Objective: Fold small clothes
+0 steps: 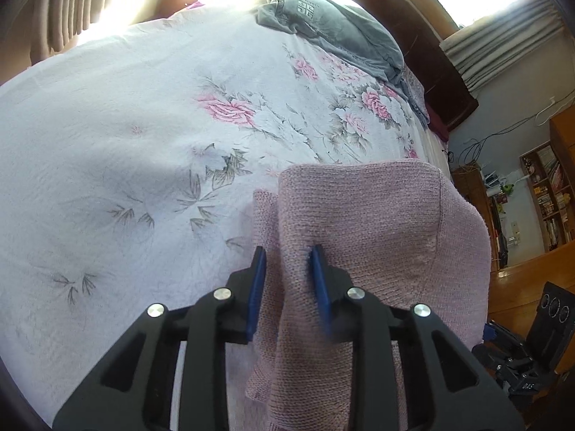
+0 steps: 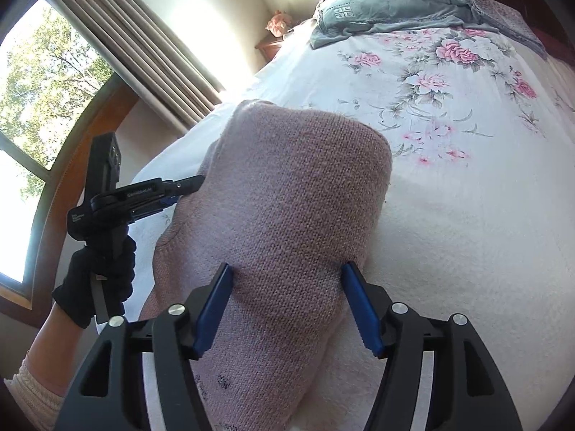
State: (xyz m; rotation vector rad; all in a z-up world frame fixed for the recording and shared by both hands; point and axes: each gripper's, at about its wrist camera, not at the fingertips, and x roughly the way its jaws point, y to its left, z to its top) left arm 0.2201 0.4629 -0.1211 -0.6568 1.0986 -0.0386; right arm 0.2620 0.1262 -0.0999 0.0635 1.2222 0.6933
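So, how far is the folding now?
Midway. The pink knit is already doubled over on the bed. The left gripper pinches one bunched edge; the right gripper stands open around the knit. Flattening it and finishing the fold remain.

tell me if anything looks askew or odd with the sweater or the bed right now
Nothing looks damaged or spilled. The pink knit sweater hangs bunched and uneven between the left gripper and right gripper, not yet squared. A grey garment lies crumpled at the bed's far end.
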